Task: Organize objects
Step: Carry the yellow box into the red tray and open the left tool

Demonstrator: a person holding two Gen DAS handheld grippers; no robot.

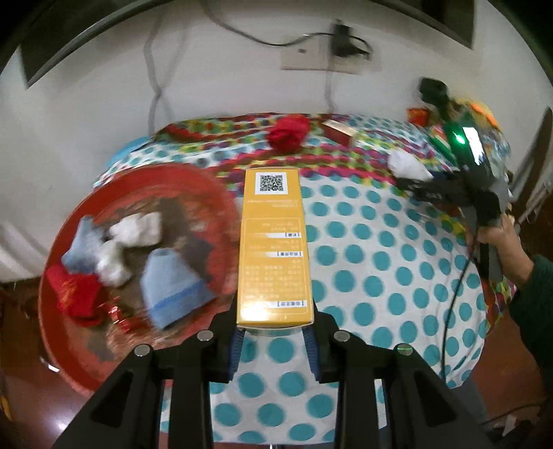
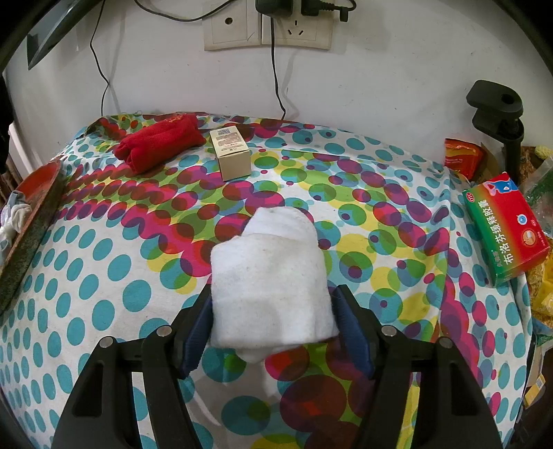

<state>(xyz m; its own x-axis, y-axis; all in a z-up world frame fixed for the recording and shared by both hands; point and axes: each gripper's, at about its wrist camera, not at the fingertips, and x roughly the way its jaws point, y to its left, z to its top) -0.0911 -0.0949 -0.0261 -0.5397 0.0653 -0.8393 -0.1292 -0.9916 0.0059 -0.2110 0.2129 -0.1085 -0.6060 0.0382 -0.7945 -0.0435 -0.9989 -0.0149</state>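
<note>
Surface: bench [image 2: 103, 283] draped in a white cloth printed with teal dots, with a band of overlapping pink, green, yellow and purple circles across its middle.
Wall: white plaster behind the bench, with a double socket plate [image 2: 268, 29] holding plugs; black cables [image 2: 103, 83] hanging down to the cloth's far edge.
Floor: dark glossy brown, visible beside the bench in the left wrist view.
Left gripper [image 1: 274, 340]: jaws pinching the near end of a tall yellow box [image 1: 273, 248], lifted above the cloth, QR code at its far end.
Red basin [image 1: 138, 255]: round, at the bench's left side, blurred; holding blue, white and red rolled socks [image 1: 172, 286].
Right gripper [image 2: 274, 328]: jaws spread to either side of a white rolled sock [image 2: 273, 276] lying on the cloth; whether the pads press on it cannot be told.
Far edge: red rolled cloth [image 2: 160, 141] just beside a small beige carton [image 2: 231, 153], both near the wall.
Right side: red-and-green medicine box [image 2: 506, 228] at the cloth's edge, orange packet [image 2: 461, 155] behind it, black clamp stand [image 2: 497, 107] rising near the wall.
Person: hand [image 1: 501, 238] and dark green sleeve [image 1: 535, 304] holding the right gripper's handle, seen from the left wrist.
</note>
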